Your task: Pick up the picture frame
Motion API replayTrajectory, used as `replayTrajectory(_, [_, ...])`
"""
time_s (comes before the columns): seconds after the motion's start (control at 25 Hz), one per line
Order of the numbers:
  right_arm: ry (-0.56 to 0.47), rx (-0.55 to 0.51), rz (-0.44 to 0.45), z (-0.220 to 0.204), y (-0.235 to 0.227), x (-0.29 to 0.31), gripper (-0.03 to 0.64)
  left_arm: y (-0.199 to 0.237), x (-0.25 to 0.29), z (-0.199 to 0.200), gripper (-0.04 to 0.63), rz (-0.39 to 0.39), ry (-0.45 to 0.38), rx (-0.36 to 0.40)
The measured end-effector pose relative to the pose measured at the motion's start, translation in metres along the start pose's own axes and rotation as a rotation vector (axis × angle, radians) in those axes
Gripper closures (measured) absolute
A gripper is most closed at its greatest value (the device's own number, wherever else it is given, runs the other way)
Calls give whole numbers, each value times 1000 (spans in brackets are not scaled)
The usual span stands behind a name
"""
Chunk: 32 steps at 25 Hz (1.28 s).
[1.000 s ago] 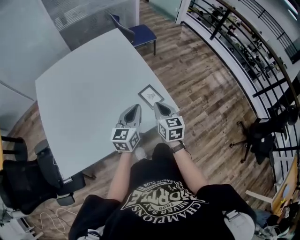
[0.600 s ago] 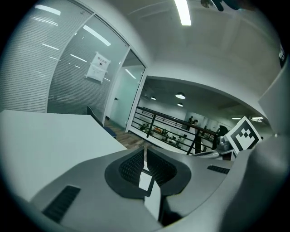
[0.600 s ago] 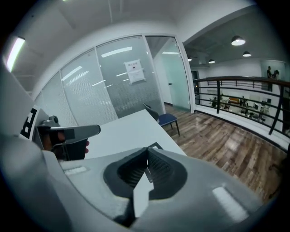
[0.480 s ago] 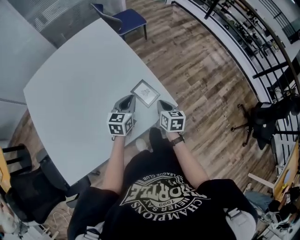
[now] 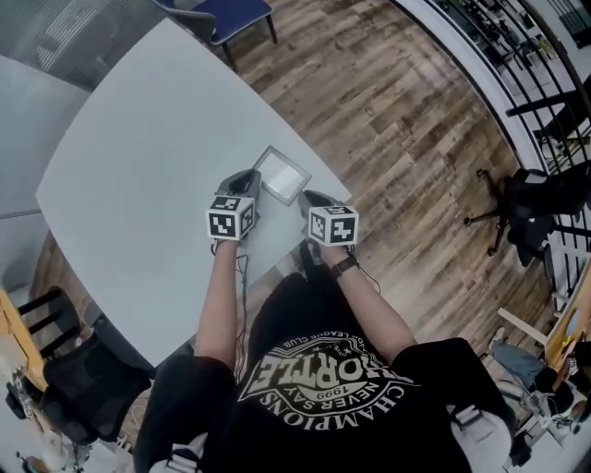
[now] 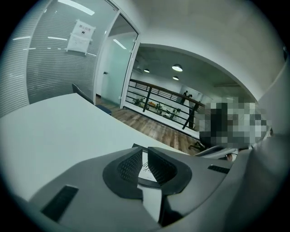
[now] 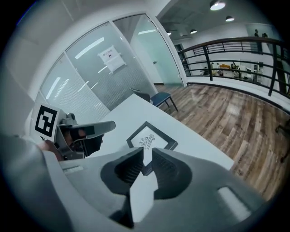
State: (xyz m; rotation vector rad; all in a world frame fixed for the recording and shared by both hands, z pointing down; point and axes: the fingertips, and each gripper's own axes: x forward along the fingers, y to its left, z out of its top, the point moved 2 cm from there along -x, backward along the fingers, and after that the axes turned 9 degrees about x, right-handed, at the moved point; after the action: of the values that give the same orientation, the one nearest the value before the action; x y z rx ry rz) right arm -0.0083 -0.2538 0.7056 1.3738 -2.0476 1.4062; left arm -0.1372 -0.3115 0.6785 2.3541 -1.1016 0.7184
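A small dark picture frame [image 5: 281, 175] with a white print lies flat near the front right edge of the pale table [image 5: 138, 166]. My left gripper [image 5: 246, 182] sits low over the table just left of the frame, its jaws shut to a thin slit with nothing between them. My right gripper [image 5: 310, 197] is just behind the frame's near right corner; its jaws are opening and hold nothing. In the right gripper view the frame [image 7: 152, 138] lies just beyond the jaws [image 7: 148, 156], with the left gripper [image 7: 86, 131] beside it. Through the left gripper [image 6: 144, 156] part of the frame [image 6: 145, 166] shows.
The table edge [image 5: 319, 217] runs under my right gripper, with wooden floor [image 5: 397, 139] beyond. A blue chair [image 5: 222, 14] stands at the far side, a black office chair [image 5: 83, 388] at the near left, another black chair [image 5: 545, 199] and a railing at the right.
Both grippers have come down and forward from above the table's front edge to either side of the frame. The right jaws have parted slightly.
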Motion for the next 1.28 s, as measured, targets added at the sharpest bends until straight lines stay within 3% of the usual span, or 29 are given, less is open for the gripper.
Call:
replayTrajectory(0.08, [31,18,-12,-2,-7,13,537,7,17,-5,559,-22,36,12])
replayTrajectory(0.24, [46,79,-41,-1,-26,34,527,17,51,-16,482,-76,124,34])
replayTrajectory(0.36, [58,142,-72,-2,-36,46,447,26,71,-22,430,-119,181,53])
replayTrajectory(0.44, [65,176,-89,-5,-41,53,436,32,82,-25,410,-142,203,65])
replayTrajectory(0.68, [62,272,-95,-8,-49,67,436,38,107,-31,410,-206,253,83])
replayTrajectory(0.8, [60,250,-128,-8,-50,68,437,37,114,-38,410,-215,287,89])
replayTrajectory(1.08, [59,146,-262,-11,-50,71,459,36,118,-43,447,-149,285,113])
replayTrajectory(1.28, [65,205,-290,-14,-56,71,504,37,112,-43,492,-109,292,61])
